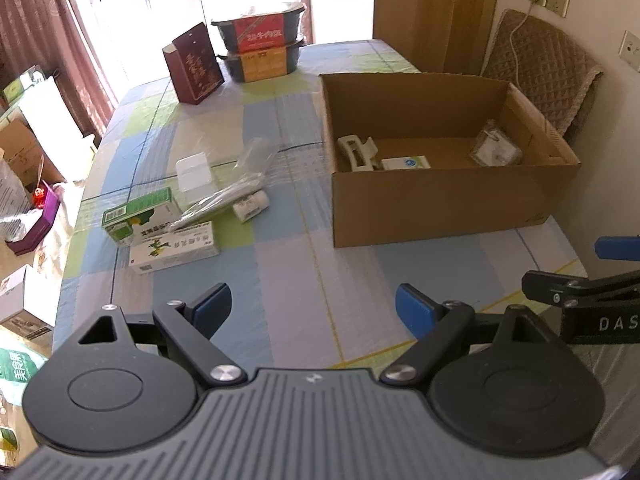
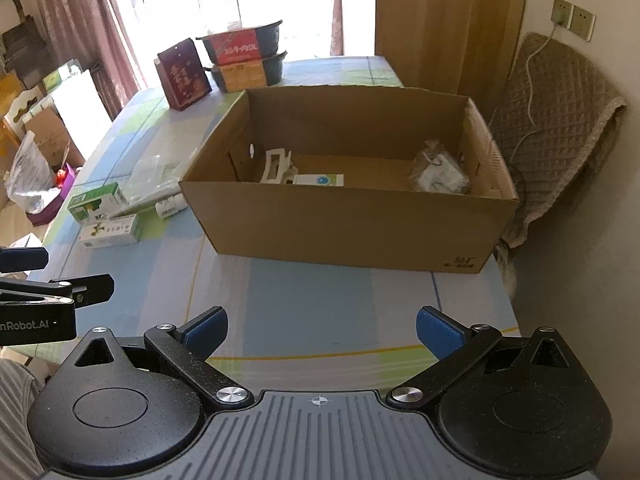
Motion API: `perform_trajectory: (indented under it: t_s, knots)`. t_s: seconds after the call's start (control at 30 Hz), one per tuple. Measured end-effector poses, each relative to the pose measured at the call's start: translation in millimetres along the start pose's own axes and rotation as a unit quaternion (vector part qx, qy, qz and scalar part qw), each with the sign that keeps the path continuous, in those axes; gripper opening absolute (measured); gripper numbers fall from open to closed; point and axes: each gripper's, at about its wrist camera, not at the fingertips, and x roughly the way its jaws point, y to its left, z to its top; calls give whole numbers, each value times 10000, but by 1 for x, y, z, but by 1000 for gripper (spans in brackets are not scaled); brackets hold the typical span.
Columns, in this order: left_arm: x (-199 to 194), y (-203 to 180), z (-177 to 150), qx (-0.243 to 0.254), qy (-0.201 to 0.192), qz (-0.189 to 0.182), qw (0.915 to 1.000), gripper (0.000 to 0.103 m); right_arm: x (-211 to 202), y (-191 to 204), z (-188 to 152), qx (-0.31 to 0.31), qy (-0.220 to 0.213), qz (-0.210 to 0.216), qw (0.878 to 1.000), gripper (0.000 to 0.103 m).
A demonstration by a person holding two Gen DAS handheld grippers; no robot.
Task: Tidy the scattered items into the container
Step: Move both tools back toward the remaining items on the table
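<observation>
Both grippers hang low over the near edge of the table (image 1: 304,264), jaws spread wide and holding nothing. The left gripper (image 1: 314,308) faces the loose pile, which looks like the sensible side for it; the right gripper (image 2: 322,330) faces the cardboard box (image 2: 344,232), ready, I'd guess, to receive or steady.

The box sits open-topped on the right half of the table, and it already holds a white clip-like piece (image 2: 276,166), a small white carton (image 2: 319,180) and a clear bagged item (image 2: 438,172) in the far right corner. Still out, well left of the box: a green carton (image 1: 140,214) resting partly on a white-and-green carton (image 1: 174,252), a clear plastic sleeve (image 1: 236,184) draped across them, a small white roll (image 1: 251,205) just beside it, and a clear plastic tub (image 1: 193,172).

The cloth is a pale checked pattern under clear film. At the far end stand a maroon gift box (image 1: 194,66) and two stacked food bowls (image 1: 260,42). Curtains, a bright window, and a quilted chair (image 2: 560,132) by the wall.
</observation>
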Motion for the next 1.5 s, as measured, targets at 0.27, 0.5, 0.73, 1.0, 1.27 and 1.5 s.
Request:
perform_trajectory:
  t_s: [0.27, 0.5, 0.73, 1.0, 1.27, 1.5]
  knots:
    - [7, 20, -5, -131, 21, 201, 9997, 87, 10, 13, 2, -109, 39, 137, 9998, 103]
    - [15, 44, -16, -254, 49, 372, 9990, 87, 21, 27, 5, -189, 38, 275, 9994, 103]
    - [22, 70, -26, -384, 35, 516, 9979, 87, 34, 53, 4, -450, -119, 641, 9969, 103]
    - [38, 102, -33, -649, 179, 651, 9956, 87, 63, 85, 9, -665, 36, 944, 9933, 103]
    - [62, 130, -42, -861, 423, 706, 9929, 87, 105, 107, 20, -671, 293, 1059, 9917, 103]
    - [86, 149, -38, -432, 327, 596, 9967, 87, 135, 119, 28, -753, 455, 993, 9912, 103]
